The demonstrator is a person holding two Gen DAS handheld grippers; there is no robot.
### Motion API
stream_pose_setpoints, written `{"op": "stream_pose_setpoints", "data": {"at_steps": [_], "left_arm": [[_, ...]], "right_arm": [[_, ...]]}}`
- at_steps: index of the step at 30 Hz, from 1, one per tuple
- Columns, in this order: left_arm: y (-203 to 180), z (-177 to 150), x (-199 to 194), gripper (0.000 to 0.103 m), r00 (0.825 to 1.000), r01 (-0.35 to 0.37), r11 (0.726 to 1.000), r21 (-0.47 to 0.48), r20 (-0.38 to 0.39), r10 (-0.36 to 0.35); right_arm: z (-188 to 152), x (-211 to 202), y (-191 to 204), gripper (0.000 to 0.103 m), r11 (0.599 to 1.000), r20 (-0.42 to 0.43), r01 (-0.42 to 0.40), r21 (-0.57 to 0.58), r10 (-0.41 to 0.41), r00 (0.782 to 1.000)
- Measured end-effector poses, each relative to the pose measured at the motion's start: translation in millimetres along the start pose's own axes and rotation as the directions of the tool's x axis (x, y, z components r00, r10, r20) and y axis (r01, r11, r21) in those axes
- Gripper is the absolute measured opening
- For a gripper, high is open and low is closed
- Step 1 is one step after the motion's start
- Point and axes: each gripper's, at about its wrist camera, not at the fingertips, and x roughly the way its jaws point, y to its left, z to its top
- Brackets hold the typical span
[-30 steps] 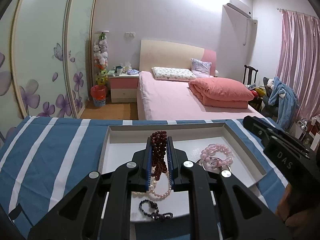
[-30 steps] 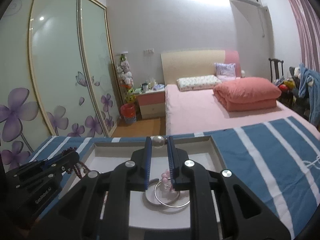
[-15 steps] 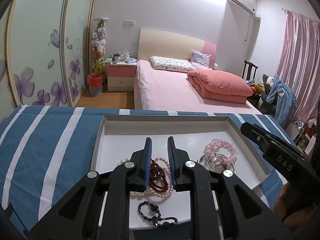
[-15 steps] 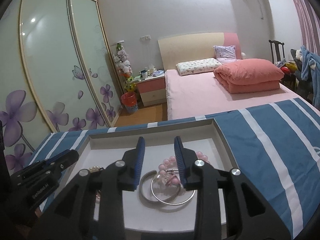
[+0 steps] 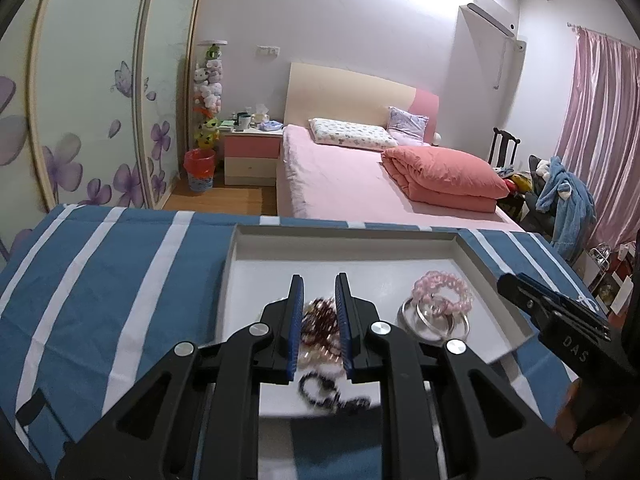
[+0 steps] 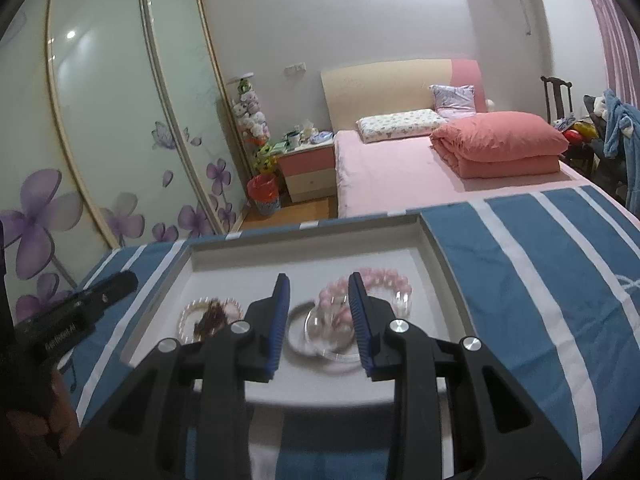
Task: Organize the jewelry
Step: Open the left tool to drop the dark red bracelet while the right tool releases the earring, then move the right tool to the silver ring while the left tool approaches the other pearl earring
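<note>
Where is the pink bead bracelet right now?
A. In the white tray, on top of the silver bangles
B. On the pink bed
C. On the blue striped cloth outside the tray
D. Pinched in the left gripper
A. The pink bead bracelet lies inside the white tray, resting on the silver bangles, and no gripper holds it.

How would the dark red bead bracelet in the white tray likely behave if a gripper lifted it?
The dark red bead bracelet lies heaped on the pearl strand, so it would probably droop limply. Its small round beads look smooth and might slip between the fingers. It seems light.
</note>
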Motion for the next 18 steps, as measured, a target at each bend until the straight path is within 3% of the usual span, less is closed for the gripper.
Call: {"op": "stream_pose_setpoints", "data": {"at_steps": [2,6,12,18], "left_arm": [[3.6,-5.7,-6.6,0.031,1.0,-0.014,1.0,0.0,-0.006,0.014],[13.3,-23.7,-21.2,0.032,0.999,-0.025,1.0,0.003,-0.035,0.025],[28.2,-42.9,-35.9,0.039,0.997,-0.047,0.999,-0.003,-0.063,0.047],[34.5,-52.9,-41.8,0.042,0.995,-0.052,0.999,-0.004,-0.081,0.052]], "right_arm": [[-9.2,-5.2,2.8,0.031,1.0,-0.024,-0.009,-0.019,0.008,1.0],[-33.3,-15.4,15.0,0.031,0.995,-0.111,-0.059,-0.074,0.051,0.993],[-74.8,-11.3,44.9,0.031,0.974,-0.3,-0.156,-0.167,0.1,0.949],[-90.7,-0.2,62.0,0.038,0.966,-0.37,-0.154,-0.208,0.068,0.926]]}}
